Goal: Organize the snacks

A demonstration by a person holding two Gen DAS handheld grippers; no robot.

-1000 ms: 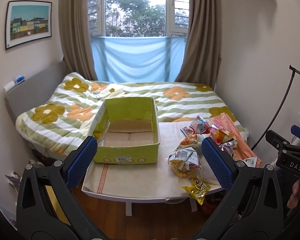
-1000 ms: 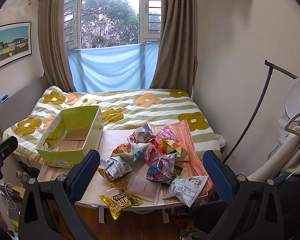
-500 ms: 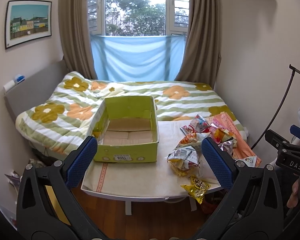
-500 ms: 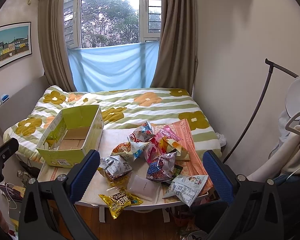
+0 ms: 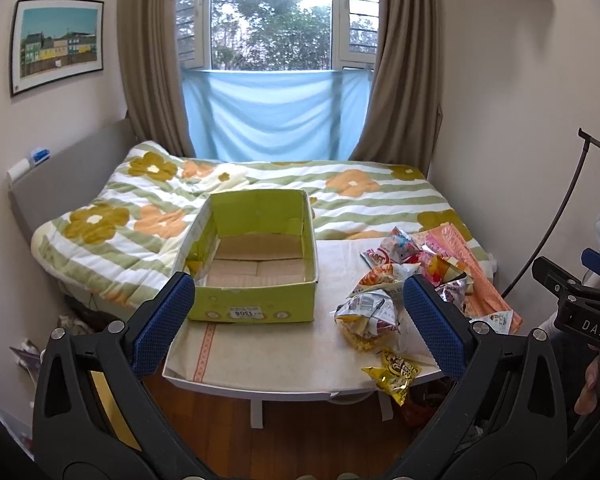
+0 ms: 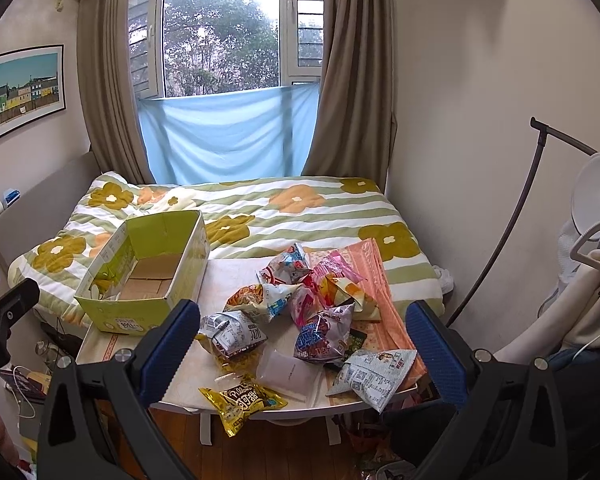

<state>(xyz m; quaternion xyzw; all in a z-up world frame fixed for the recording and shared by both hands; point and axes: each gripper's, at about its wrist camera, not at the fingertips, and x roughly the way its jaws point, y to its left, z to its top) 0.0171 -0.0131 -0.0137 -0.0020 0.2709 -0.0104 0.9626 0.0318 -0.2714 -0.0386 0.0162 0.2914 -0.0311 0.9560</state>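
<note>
Both grippers hang in the air short of the surface [image 5: 260,364], holding nothing. The left gripper [image 5: 298,320] has its blue-padded fingers [image 5: 164,320] spread wide, framing the green box [image 5: 256,308] and the near snacks. The right gripper [image 6: 302,344] is spread just as wide, its fingers [image 6: 436,352] either side of the snack pile [image 6: 300,304].

The box sits open on the left part of the surface, its cardboard floor bare, a white label on its near wall. The snacks lie to its right, apart from it: a grey-and-white bag [image 6: 232,334] nearest the box, a purple bag [image 6: 324,336] at the middle, a red-and-white one [image 6: 288,266] at the back, and pink and orange ones between. A yellow bag [image 6: 244,402] hangs over the near edge, with a clear packet [image 6: 286,372] just behind it and a white printed bag [image 6: 374,372] at the right corner. A pink striped cloth [image 6: 374,276] lies under the right side of the pile.

Behind the surface stands a bed [image 6: 300,208] with a flowered quilt.
</note>
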